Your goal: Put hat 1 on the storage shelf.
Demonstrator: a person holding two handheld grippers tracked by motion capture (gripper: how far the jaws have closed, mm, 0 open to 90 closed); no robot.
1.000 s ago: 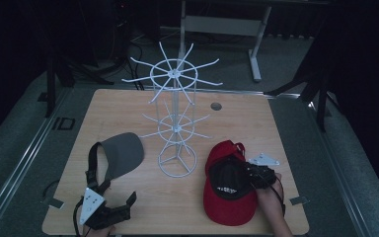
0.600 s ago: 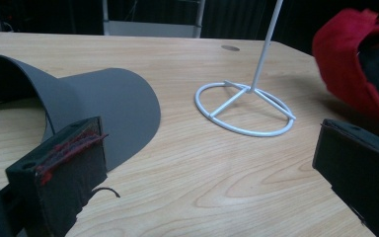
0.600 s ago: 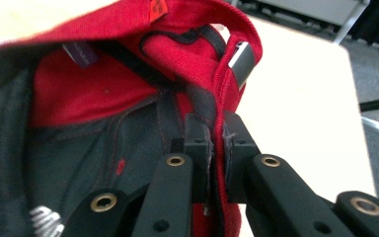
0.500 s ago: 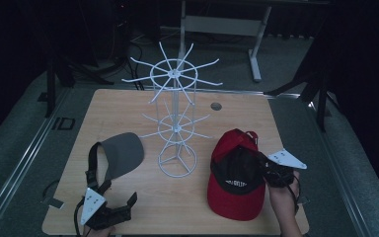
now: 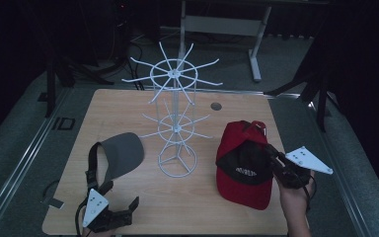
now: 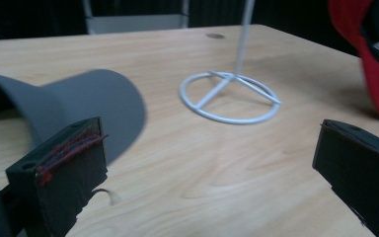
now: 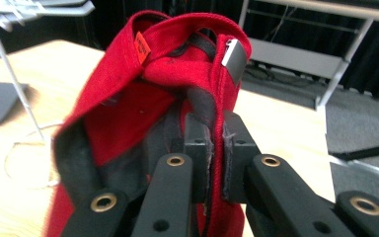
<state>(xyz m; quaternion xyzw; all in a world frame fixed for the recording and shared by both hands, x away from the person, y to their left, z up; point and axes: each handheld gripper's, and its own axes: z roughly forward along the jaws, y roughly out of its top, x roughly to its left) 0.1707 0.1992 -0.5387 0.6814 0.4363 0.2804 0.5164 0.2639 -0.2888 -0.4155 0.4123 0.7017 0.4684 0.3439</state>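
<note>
**hatrack_fan:** So the right tool (image 5: pixel 272 157) is pinching the red cap (image 5: pixel 244 168) by the edge of its back opening, jaws pressed tight on just a thin bit of fabric near the strap buckle (image 7: pixel 235 54). The cap is hanging off it over the right side of the surface (image 5: pixel 128 103), brim end drooping toward the near edge.

**wirebender:** Yeah, that's what's worrying me. With such a small bite the cloth could be slipping out as the cap swings. And the white wire rack (image 5: pixel 176 123) is standing mid-surface, so those prongs could be snagging the crown or tipping the whole stand.

**hatrack_fan:** Left tool (image 5: pixel 109 216) is sitting spread wide at the near left corner, holding nothing, just beside the grey visor (image 5: pixel 118 155). A bump there could be shoving the visor off.
</note>
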